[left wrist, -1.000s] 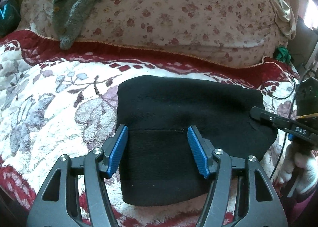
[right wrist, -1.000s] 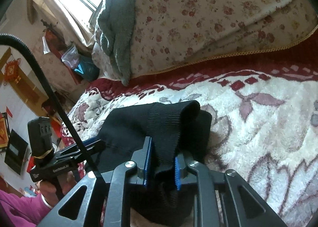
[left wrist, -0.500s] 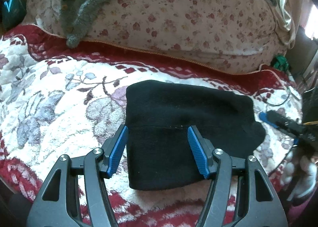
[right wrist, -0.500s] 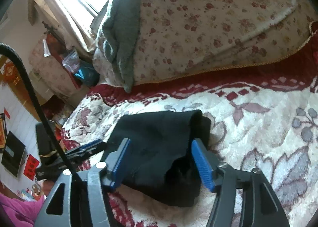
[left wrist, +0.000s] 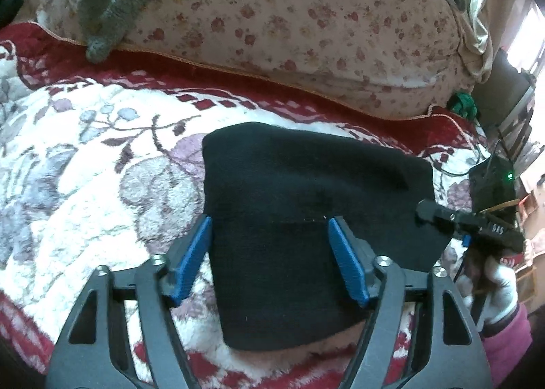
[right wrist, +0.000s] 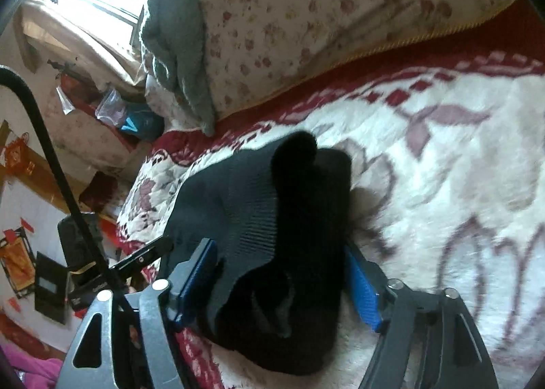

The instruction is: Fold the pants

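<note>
Pants [left wrist: 306, 235] lie folded in a black bundle on the flowered blanket [left wrist: 85, 184]; both grippers, left gripper [left wrist: 269, 259] and right gripper [right wrist: 279, 283], have just been opening and now stand spread around the cloth without pinching it, so they should lift straight away without dragging it.

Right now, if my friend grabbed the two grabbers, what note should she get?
Left gripper: open over the folded black knit pants, jaws just widened, not gripping.
Right gripper: open, jaws just opened; the pants' ribbed end lies loose between them.
The pants sit in a compact bundle on the fluffy white-and-red flowered blanket.
Done: folds look finished, fabric released.
Left: maybe flatten the bumpy end, then pull both grippers away.
</note>
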A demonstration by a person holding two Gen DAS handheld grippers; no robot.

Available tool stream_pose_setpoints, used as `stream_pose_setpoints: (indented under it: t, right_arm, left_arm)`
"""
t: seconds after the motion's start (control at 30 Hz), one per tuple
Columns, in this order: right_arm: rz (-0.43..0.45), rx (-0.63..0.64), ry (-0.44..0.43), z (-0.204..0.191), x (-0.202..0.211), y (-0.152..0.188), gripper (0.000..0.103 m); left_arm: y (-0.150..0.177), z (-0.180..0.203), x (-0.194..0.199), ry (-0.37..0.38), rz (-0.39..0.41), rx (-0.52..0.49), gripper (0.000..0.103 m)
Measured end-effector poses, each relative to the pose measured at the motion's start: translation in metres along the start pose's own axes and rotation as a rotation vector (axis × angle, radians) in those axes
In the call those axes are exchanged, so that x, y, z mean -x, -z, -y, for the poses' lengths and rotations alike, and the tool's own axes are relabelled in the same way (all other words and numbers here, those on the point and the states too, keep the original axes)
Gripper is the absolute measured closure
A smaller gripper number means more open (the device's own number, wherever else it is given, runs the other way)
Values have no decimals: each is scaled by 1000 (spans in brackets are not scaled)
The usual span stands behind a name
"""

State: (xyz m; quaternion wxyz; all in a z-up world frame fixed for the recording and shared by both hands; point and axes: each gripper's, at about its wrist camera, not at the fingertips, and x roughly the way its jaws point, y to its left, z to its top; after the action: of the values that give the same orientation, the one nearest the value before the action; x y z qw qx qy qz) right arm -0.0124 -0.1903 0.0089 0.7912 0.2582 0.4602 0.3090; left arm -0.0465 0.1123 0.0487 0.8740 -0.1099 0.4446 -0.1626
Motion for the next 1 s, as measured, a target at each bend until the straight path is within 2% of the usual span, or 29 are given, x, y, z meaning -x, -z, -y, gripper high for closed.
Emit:
stream_pose_setpoints:
  t: [0.03, 0.27, 0.4, 0.47, 0.53, 0.63, 0.73, 0.83, 1.0]
  right_arm:
    - [-9, 13, -5, 0, -4, 0, 29]
    - [-27, -11, -46, 3, -9, -5, 28]
    - [15, 5, -17, 4, -7, 0, 44]
    - [32, 4, -18, 3, -4, 3, 50]
    - [49, -5, -31, 0, 0, 3, 55]
    - [66, 18, -43, -13, 7, 1, 59]
    - [77, 49, -67, -33, 11, -7, 61]
    - [67, 94, -82, -57, 4, -13, 62]
    - [44, 139, -136, -100, -31, -22, 62]
  left_arm:
    - [-1, -2, -2, 4, -1, 5, 24]
    - [-2, -18, -25, 73, -35, 81, 20]
    - [0, -15, -28, 84, -13, 67, 20]
    - [0, -10, -27, 82, 1, 35, 34]
    - [-1, -8, -19, 89, 25, 8, 58]
    - [-6, -15, -7, 121, 37, 41, 69]
    - [-10, -23, 6, 146, 48, 59, 72]
    - [-14, -29, 25, 99, 83, 43, 73]
    - [-28, -71, 68, 29, 144, 71, 73]
